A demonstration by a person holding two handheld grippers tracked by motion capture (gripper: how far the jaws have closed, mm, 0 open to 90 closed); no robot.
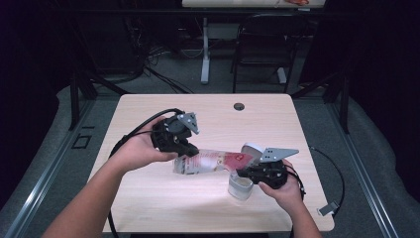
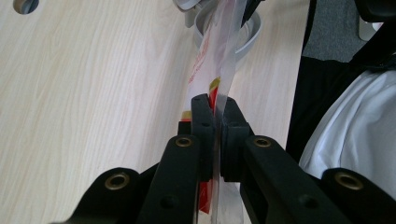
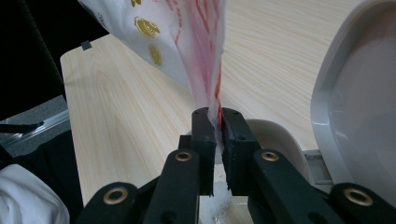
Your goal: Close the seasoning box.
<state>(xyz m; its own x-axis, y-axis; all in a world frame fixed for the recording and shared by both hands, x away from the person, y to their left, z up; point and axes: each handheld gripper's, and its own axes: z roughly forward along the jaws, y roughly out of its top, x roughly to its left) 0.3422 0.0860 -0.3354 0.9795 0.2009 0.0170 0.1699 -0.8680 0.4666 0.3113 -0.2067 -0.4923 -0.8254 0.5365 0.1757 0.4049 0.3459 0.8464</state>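
Here, your left gripper [image 2: 215,109] and right gripper [image 3: 218,122] each clamped the red-printed bag [image 1: 210,161] above the container [image 1: 241,186]; its print stayed unreadable.

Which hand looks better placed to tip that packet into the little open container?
Probably the left. The right gripper pinches the packet's end right above the open container, so it acts as the spout. The left gripper clamps the far end and could lift it to pour.
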